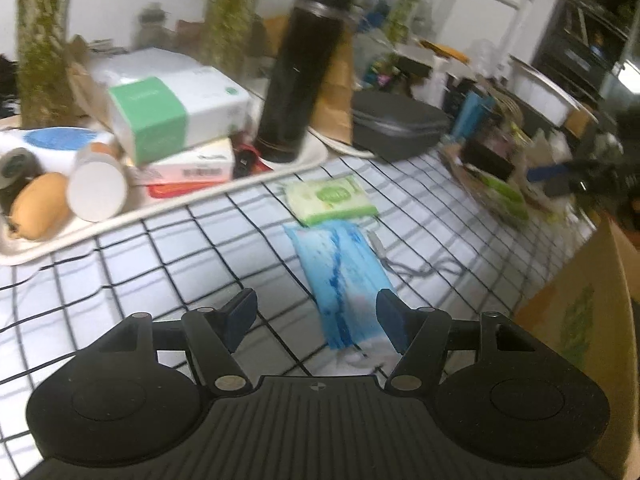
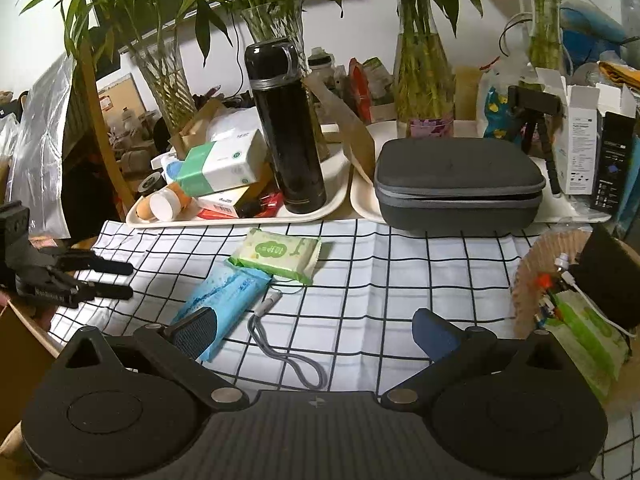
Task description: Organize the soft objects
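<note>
Blue plastic pack point(image 1: 346, 276), soft and crinkly, lies flat on the checked tablecloth point(image 1: 180, 240), its far end touching or just under a green-and-white wet-wipe pack point(image 1: 330, 198); both sit in front of the cream tray point(image 1: 120, 216) that holds a black flask point(image 1: 298, 76), tissue boxes and a white-capped bottle. Left gripper point(image 1: 316, 316): jaws spread, empty, the near end of the blue pack showing between them, contact not confirmed. Right gripper point(image 2: 316, 330): jaws spread wide, empty, over bare cloth, its left finger lying over the blue pack's near corner in that view. Risks, as judgement: the slick wrapper could slide or buckle rather than seat if the jaws close on its flat face; dragging it could pull the wipe pack along, since the two overlap. A grey cord point(image 2: 280, 344) lies looped just beside the blue pack and could snag a finger. The tall flask looks easy to tip if a gripper swings toward the tray. A wicker basket point(image 2: 532, 280) at right already holds a similar green pack, so it is the likely destination, though that is a guess. Left view is motion-blurred. Writing: the wipe pack carries a round green label with characters too small to read; box print is illegible.
</note>
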A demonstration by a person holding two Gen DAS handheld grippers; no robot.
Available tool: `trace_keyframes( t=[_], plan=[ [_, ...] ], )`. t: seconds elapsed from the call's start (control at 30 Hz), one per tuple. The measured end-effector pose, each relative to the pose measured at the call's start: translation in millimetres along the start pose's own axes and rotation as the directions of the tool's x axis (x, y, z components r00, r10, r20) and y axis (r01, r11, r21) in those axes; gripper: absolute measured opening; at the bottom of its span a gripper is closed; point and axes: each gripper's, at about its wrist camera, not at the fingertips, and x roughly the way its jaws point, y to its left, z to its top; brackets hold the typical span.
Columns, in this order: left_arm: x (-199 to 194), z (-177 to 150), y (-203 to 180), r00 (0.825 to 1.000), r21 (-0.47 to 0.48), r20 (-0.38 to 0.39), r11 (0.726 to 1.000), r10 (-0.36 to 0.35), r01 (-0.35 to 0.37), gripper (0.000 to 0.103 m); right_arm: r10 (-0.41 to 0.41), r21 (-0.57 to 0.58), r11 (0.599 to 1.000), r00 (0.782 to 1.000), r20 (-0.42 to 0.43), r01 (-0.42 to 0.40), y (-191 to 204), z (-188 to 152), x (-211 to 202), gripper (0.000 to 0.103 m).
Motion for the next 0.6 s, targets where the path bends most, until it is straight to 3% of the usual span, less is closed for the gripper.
trace_keyframes(
  t=[0.13, 0.3, 0.5, 0.6],
  plan=[
    [8.8, -6.7, -1.2, 0.998, 0.045, -0.043, 0.997, -0.055, 0.057, 0.063, 0.003, 0.014, 1.000, 1.000, -0.010, -0.003, -1.8, 2.1, 5.6, 0.103],
    [24.2, -13.7, 0.4, 0.990, 0.071, -0.107, 0.992, -0.096, 0.104, 0.053, -0.001, 0.026, 1.000, 1.000, -0.025, 0.002, -4.0, 3.4, 12.5, 0.103],
    [37.5, -18.6, -0.3, 0.980, 0.075, -0.153, 0.987, -0.126, 0.139, 0.035, -0.005, 0.039, 0.999, 1.000, -0.031, 0.006, -5.8, 4.4, 14.5, 0.103],
    [40.9, -19.1, -1.7, 0.979, 0.078, -0.160, 0.987, -0.127, 0.141, 0.013, -0.006, 0.037, 0.999, 0.999, -0.033, 0.007, -5.1, 4.7, 15.1, 0.103]
  ],
)
